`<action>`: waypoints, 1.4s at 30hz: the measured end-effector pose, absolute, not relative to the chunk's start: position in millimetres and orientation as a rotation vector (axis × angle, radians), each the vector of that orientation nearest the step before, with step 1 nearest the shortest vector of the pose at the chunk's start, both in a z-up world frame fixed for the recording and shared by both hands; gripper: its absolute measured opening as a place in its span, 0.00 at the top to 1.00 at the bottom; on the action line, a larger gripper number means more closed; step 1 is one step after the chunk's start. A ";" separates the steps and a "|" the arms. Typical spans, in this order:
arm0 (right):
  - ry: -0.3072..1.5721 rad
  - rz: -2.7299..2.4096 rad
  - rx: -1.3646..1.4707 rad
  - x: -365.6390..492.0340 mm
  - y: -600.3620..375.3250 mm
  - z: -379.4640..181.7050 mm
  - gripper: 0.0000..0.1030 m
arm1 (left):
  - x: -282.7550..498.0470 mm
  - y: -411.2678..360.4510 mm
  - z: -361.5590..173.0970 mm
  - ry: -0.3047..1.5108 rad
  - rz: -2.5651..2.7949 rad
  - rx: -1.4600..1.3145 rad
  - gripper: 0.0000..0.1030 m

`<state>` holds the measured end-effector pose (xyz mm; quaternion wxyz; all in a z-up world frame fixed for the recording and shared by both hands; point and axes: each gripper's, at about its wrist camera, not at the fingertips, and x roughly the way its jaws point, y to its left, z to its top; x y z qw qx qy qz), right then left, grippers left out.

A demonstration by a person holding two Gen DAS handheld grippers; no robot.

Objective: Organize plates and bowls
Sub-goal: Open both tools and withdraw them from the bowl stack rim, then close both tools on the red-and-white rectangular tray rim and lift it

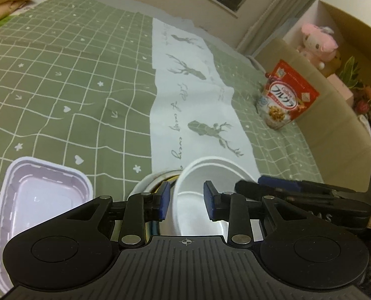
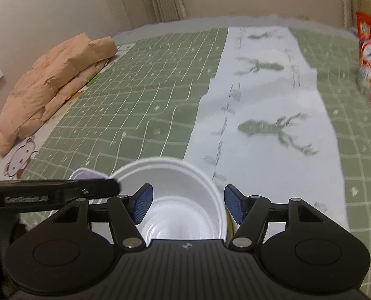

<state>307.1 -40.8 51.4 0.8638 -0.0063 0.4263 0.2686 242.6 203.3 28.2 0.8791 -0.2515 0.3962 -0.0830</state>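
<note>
Glossy white plastic bowl on matt cloth bedspread.

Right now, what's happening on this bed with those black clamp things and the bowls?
A person is tidying plates and bowls using two handheld grippers. Both meet at a white bowl that sits tilted in a metal bowl on the green checked bedspread. The left gripper straddles the white bowl's rim; the right gripper has its blue pads either side of it. Whether either actually pinches it isn't clear. A white rectangular tray waits beside them.
</note>
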 end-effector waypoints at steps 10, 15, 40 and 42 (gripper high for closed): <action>0.841 0.641 -0.116 294.1 37.8 72.9 0.37 | 183.2 286.3 33.3 0.740 0.134 -0.408 0.68; 0.927 0.680 -0.225 295.1 122.6 53.9 0.37 | 172.4 311.8 -5.7 0.797 0.249 -0.401 0.68; 1.146 0.722 -0.187 254.9 183.9 -46.7 0.37 | 114.9 358.0 -65.0 0.838 0.285 -0.643 0.70; 1.146 0.731 -0.166 248.2 177.8 -53.8 0.37 | 119.3 355.1 -66.0 0.844 0.283 -0.633 0.71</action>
